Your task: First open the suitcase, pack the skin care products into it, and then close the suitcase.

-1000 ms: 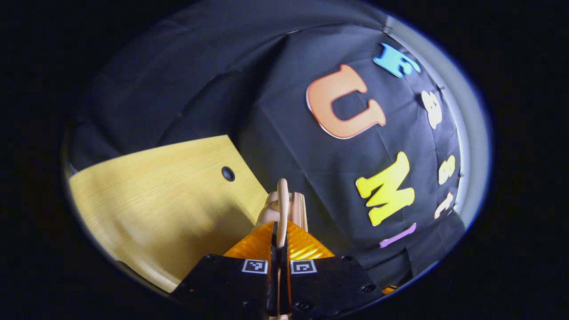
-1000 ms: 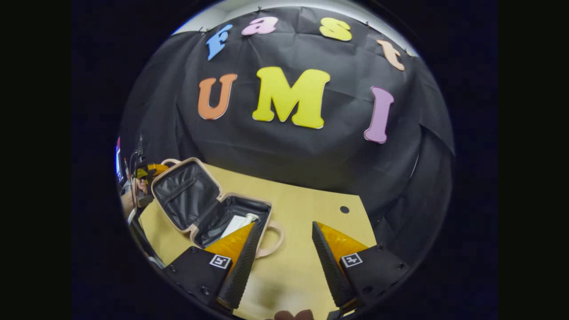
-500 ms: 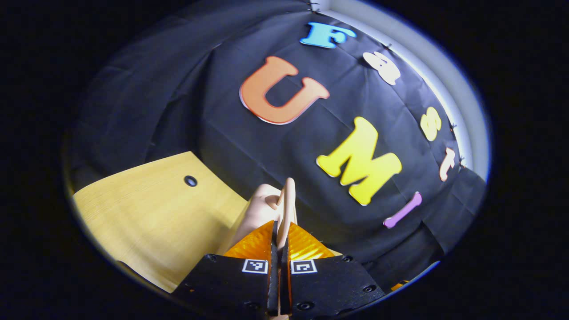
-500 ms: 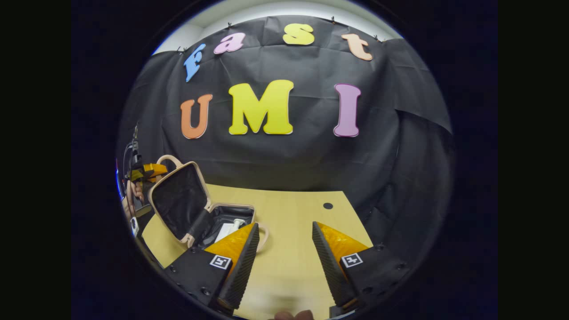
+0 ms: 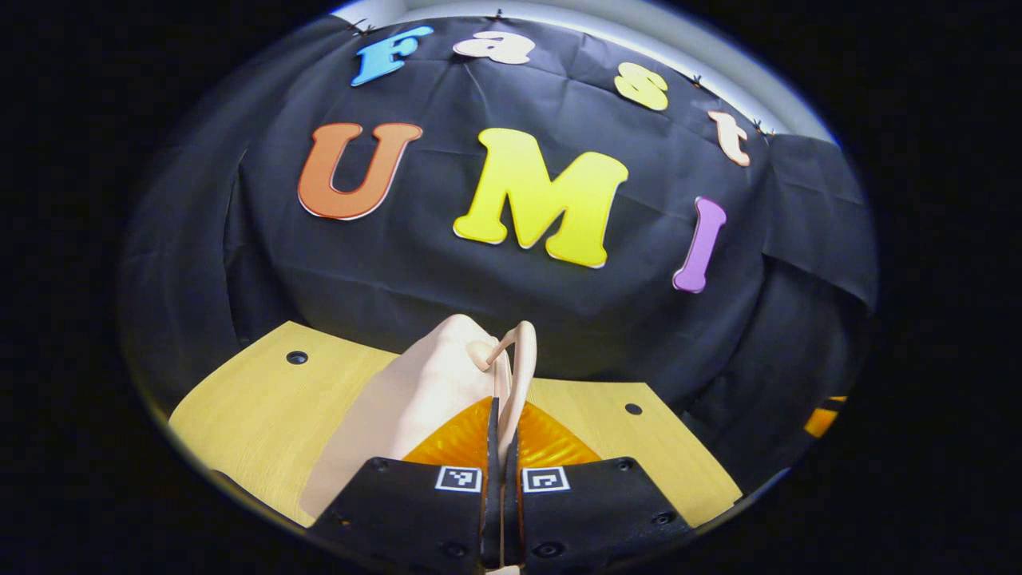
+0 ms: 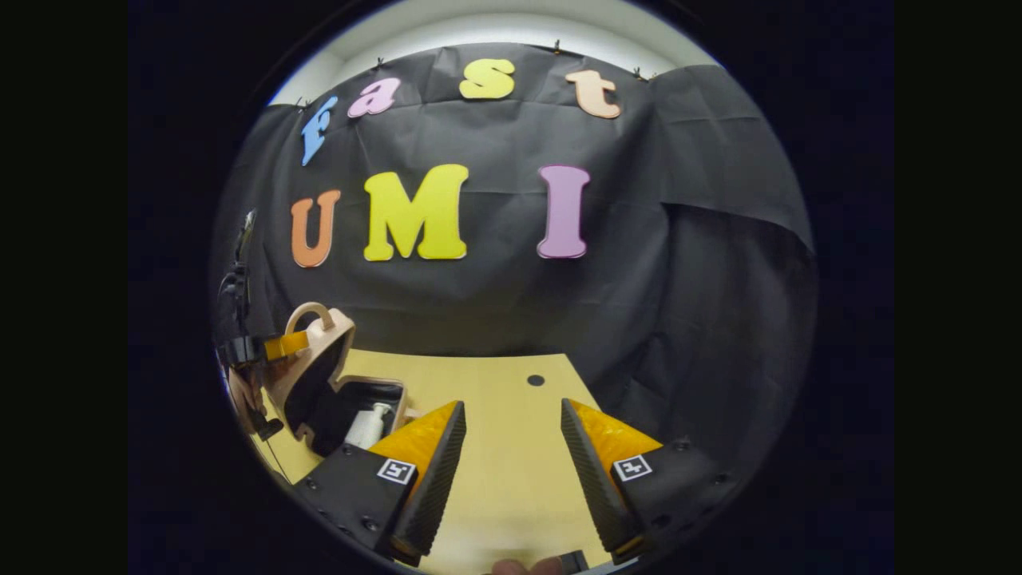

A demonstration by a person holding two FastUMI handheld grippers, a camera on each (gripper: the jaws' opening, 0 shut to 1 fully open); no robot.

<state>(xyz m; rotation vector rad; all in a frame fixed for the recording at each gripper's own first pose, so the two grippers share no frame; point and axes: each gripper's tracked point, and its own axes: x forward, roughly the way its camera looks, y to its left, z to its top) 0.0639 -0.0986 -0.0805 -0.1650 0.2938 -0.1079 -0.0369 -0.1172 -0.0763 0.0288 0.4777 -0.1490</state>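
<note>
suitcase lid handle (image 5: 517,359) is pinched by left gripper (image 5: 501,431); right gripper (image 6: 511,435) jaws held spread above bench (image 6: 503,471).

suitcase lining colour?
Black, inside the beige hard-shell suitcase; shows best in the right gripper view.

No readable text from my end. Just square coded markers on the left gripper (image 5: 502,431) and right gripper (image 6: 506,435) bodies, no numbers or brands.
</note>
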